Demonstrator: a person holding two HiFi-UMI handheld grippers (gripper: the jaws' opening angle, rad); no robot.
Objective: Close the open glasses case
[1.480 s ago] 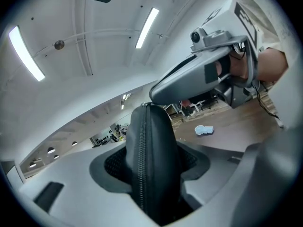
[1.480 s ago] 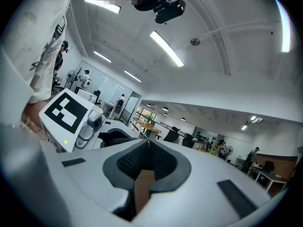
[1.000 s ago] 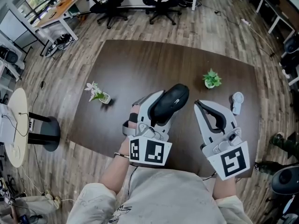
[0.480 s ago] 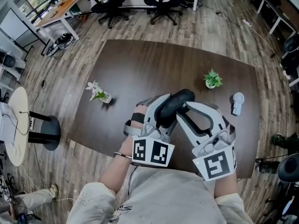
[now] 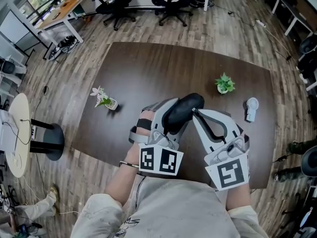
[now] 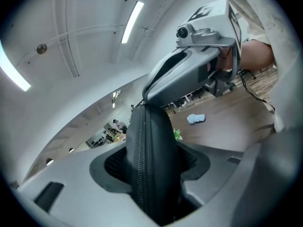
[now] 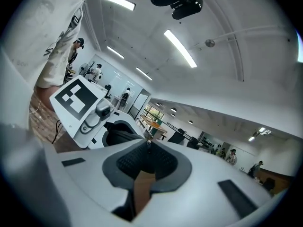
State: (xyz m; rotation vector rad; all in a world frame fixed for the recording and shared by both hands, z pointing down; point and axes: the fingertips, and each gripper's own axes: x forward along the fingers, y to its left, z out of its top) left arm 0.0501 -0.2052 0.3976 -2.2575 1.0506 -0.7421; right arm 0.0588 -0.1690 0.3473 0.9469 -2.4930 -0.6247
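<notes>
black oval zippered glasses case (image 5: 184, 104) is clamped steady in left gripper (image 5: 171, 118); at 3 o'clock, small metal zip pull (image 7: 148, 144) is pinched by just-closed right gripper (image 5: 194, 113).

Ceiling strips (image 6: 131, 21) overhead give me bright, even light, with no hard shadows on the worktop (image 5: 148, 73). Both gripper views bulge heavily and fall to black corners. The glasses case (image 6: 147, 183) blurs inside the left tool (image 6: 154, 141). At the right tool (image 7: 147, 148) tips, the zipper pull (image 7: 148, 143) is a tiny smear.
</notes>
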